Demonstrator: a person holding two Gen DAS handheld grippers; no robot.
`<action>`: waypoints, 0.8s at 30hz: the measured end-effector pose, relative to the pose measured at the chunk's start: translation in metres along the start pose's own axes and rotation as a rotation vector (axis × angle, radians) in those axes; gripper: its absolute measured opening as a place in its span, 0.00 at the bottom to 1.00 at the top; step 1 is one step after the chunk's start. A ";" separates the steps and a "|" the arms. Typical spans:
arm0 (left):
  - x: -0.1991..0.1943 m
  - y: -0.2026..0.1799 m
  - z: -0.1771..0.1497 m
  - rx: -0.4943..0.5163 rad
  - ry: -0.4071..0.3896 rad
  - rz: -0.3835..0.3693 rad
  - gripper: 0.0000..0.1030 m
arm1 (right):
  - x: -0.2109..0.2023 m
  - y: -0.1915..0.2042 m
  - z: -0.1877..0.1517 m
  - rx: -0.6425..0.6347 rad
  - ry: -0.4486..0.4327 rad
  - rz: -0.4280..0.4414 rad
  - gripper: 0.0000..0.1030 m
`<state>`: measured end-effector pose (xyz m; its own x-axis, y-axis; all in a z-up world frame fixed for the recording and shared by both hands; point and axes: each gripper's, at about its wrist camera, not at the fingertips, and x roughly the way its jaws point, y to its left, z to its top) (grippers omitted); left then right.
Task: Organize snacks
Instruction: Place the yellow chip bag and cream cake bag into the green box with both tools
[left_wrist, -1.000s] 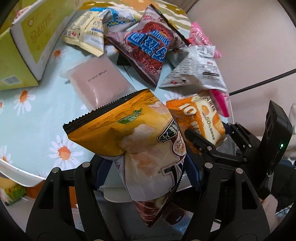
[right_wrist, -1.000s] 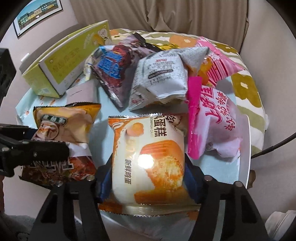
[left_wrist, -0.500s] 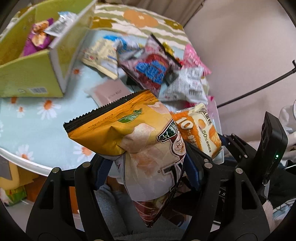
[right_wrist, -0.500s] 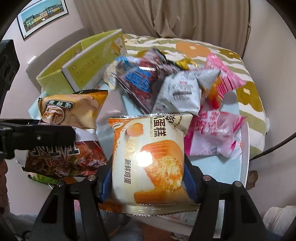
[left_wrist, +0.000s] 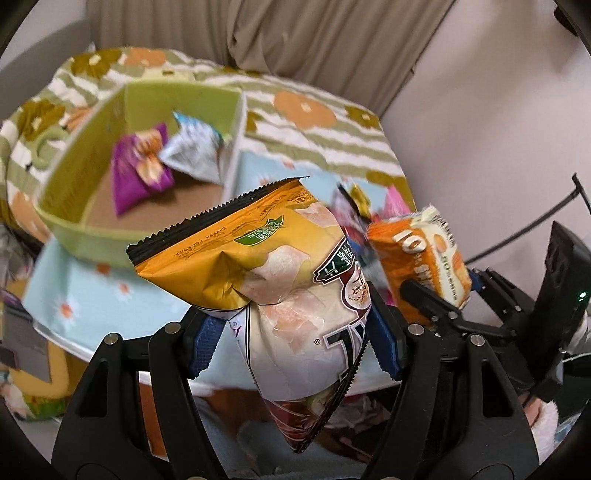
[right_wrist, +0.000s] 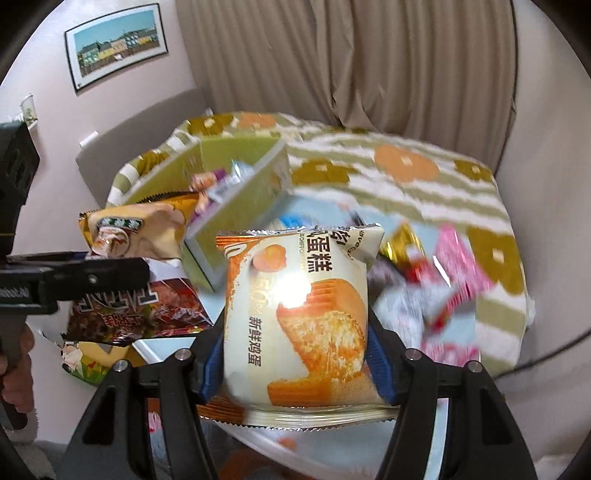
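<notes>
Mid-carry above the tabletop (left_wrist: 92, 295): the left gripper (left_wrist: 295, 332) pinches a chip bag (left_wrist: 258, 266), the right gripper (right_wrist: 295, 354) a cake pack (right_wrist: 299, 314). Next, it seems, both go over the green box (left_wrist: 66, 192) for release inside.

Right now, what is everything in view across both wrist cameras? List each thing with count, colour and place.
chip bag: one, yellow and white, clamped in the left gripper
cake pack: one, orange and cream, clamped in the right gripper
box: one, green, open, far left of the table
packets in box: two, purple and silver
loose snacks: several, pink, gold, grey, blurred, right side of the table
table: one, light blue daisy cloth
curtain: beige, behind
picture: one, on the wall
left gripper: black, blue pads
right gripper: black, blue pads
</notes>
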<state>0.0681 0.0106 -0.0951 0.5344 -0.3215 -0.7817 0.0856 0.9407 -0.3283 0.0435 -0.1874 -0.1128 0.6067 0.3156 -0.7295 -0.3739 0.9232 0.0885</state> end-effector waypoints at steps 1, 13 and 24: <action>-0.004 0.007 0.007 0.001 -0.009 0.002 0.65 | 0.001 0.004 0.009 -0.004 -0.013 -0.002 0.59; 0.003 0.131 0.093 -0.023 0.028 0.016 0.65 | 0.059 0.085 0.115 0.009 -0.065 0.043 0.59; 0.087 0.206 0.128 0.083 0.221 0.001 0.69 | 0.140 0.124 0.141 0.123 0.031 -0.005 0.59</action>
<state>0.2400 0.1906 -0.1625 0.3382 -0.3280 -0.8821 0.1587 0.9437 -0.2901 0.1816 0.0021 -0.1085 0.5857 0.3062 -0.7505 -0.2810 0.9452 0.1664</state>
